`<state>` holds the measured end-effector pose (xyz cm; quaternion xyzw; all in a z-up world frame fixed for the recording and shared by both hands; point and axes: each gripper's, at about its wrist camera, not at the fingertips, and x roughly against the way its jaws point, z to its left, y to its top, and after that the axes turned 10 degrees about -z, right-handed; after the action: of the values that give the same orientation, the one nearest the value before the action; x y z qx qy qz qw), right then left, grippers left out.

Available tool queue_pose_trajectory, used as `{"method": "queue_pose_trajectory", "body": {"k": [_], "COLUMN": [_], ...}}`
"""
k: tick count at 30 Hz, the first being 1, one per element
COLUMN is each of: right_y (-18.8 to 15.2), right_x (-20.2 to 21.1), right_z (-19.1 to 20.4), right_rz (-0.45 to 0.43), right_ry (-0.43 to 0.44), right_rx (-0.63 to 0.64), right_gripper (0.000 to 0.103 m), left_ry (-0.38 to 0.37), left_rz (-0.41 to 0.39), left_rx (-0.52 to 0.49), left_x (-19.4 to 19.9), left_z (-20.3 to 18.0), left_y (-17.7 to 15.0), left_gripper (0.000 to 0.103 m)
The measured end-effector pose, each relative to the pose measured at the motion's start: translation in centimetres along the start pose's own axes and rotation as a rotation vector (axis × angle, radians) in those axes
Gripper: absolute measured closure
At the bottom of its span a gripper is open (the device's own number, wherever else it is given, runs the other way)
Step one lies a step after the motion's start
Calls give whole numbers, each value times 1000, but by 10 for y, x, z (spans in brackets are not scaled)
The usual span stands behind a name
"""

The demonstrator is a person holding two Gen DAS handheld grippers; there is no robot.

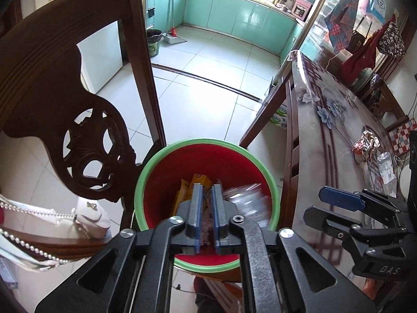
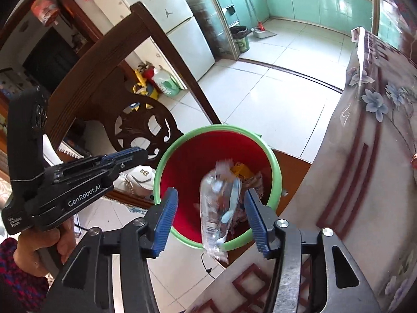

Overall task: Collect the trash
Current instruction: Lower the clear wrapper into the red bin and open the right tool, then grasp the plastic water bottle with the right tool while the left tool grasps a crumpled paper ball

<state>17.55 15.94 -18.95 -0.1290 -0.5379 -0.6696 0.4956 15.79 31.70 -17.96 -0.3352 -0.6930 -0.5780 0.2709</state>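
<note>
Both wrist views look steeply down, close above the shared red bin [image 1: 208,161].

White tiled floor [image 1: 208,78], carved dark wooden chair [image 1: 78,120], mint kitchen cabinets [image 1: 234,13], sunlit.

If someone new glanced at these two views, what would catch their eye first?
The red bin with its green rim, on the floor between a carved chair and the table. In the right wrist view a clear plastic bottle blurs between the open right gripper above it.
</note>
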Motion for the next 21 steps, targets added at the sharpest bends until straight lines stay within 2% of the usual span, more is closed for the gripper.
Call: {"method": "queue_pose_trajectory", "body": {"k": [3, 5, 10, 14, 16, 21], "right_y": [1, 0, -10, -29, -42, -68], "right_x": [9, 20, 62, 110, 137, 208], "right_z": [0, -1, -17, -43, -62, -136], "right_rz": [-23, -43, -95, -126, -136, -135], "right_ry": [16, 17, -24, -118, -194, -398], "right_rx": [5, 8, 10, 42, 60, 48], "right_gripper": [50, 50, 50, 50, 50, 50], "left_ry": [-3, -3, -30, -64, -80, -109], "left_rz": [-11, -22, -28, -31, -27, 1], "left_rx": [22, 19, 18, 7, -4, -47], "left_x": [4, 8, 16, 24, 27, 35], "left_z": [-1, -6, -22, -43, -54, -88], "left_y": [-2, -3, -6, -14, -20, -38], "left_gripper": [71, 66, 65, 61, 59, 59]}}
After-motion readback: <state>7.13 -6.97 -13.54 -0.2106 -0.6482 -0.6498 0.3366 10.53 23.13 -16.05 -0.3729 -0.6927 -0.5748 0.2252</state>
